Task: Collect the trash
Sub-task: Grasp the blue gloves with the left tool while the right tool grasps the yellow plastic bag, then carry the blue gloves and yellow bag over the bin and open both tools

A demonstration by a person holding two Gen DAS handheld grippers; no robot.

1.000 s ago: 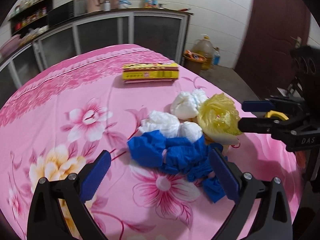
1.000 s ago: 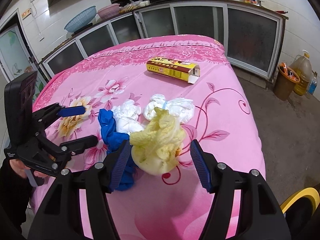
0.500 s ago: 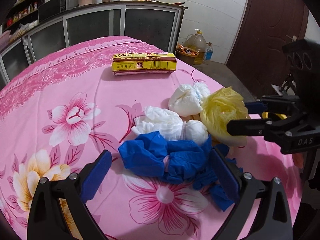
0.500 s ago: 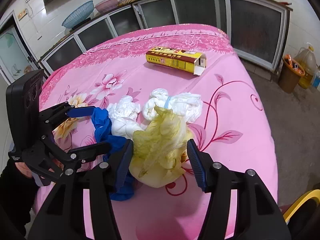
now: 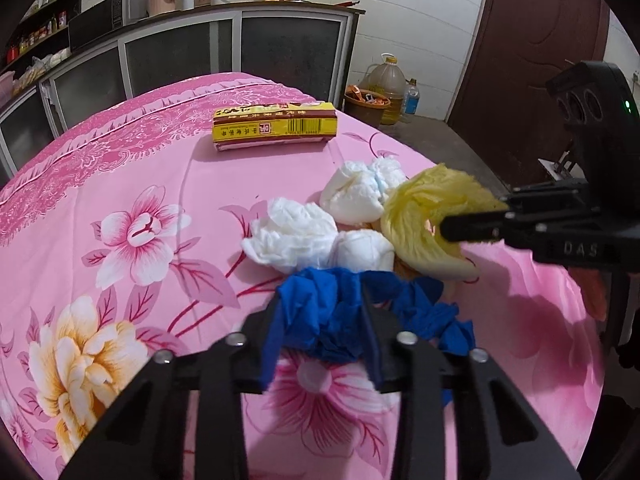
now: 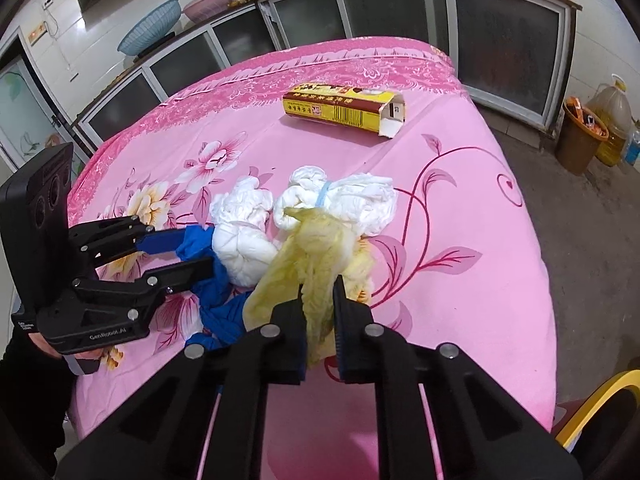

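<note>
Across the tabletop lay a pink cloth printed with large flowers and edged with a darker patterned border. Behind the far edge ran a counter on glass-fronted cabinets, set against a white tiled wall. On the bare floor past the right edge stood one brown bin holding scraps, with one oil jug beside it. A dark door closed the room at the right.

Item count near the right edge of the tabletop:
- Three white tissue wads, touching one another.
- One yellow cabbage leaf, limp, touching the wads.
- One crumpled blue glove, lying toward the near edge, just in front of the wads.

One yellow carton lay on its side toward the far edge, well apart from the pile, one end flap open.

The left gripper was clamped on the blue glove, its blue-padded fingers pressing the material from both sides. The right gripper was clamped on the near end of the cabbage leaf, jaws drawn close together.
</note>
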